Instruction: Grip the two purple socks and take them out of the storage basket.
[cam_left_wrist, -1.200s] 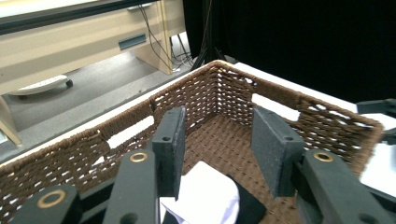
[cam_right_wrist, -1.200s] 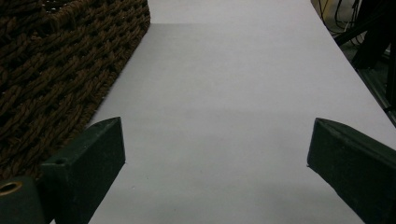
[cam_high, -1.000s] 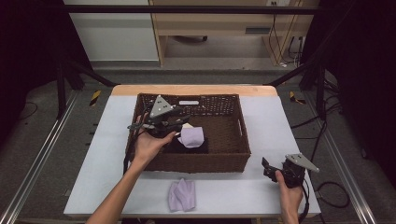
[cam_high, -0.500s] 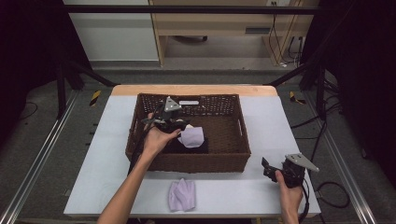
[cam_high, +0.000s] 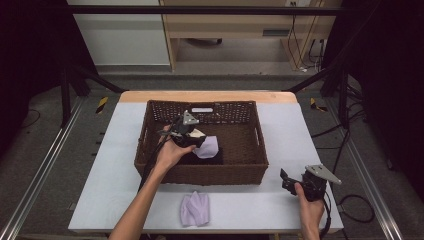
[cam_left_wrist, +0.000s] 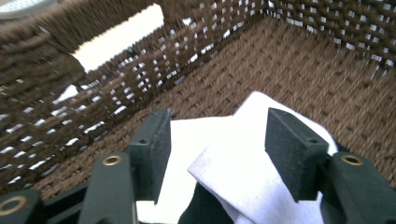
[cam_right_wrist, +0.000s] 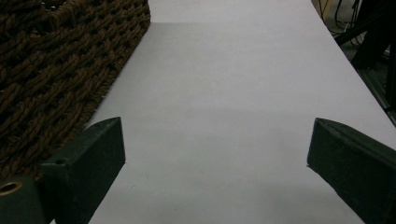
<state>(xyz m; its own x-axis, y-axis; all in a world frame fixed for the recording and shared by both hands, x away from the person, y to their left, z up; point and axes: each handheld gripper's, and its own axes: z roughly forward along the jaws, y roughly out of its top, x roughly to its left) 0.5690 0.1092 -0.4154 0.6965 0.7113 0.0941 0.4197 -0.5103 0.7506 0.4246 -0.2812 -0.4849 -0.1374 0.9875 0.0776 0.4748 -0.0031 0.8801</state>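
Left forearm: comes in from the bottom of the high view and reaches forward over the near wall of the basket (cam_high: 200, 175).
Left gripper (cam_high: 186, 134): held inside the basket, left of its middle, near the far wall; in the left gripper view (cam_left_wrist: 215, 154) its jaws stand apart, released, with nothing clamped between them.
White cloth (cam_left_wrist: 243, 163): lies on the basket floor right under the left gripper, its folded edge between the two parted jaws; whether a jaw touches it, I cannot tell.
Dark cloth (cam_high: 212, 159): lies beneath the pale cloth (cam_high: 207, 147) in the middle of the basket.
Basket: brown woven, rectangular, set on the middle of the table (cam_high: 115, 180), with a handle slot (cam_high: 201, 110) in its far wall.
Lilac cloth (cam_high: 194, 208): crumpled on the table in front of the basket, near the table's front edge, well apart from both grippers.
Right gripper (cam_high: 287, 181): held low over the table at the right front, just off the basket's near right corner; in the right gripper view (cam_right_wrist: 217, 158) its jaws are spread wide and hold nothing, bare table between them, basket wall (cam_right_wrist: 51, 70) at its left.
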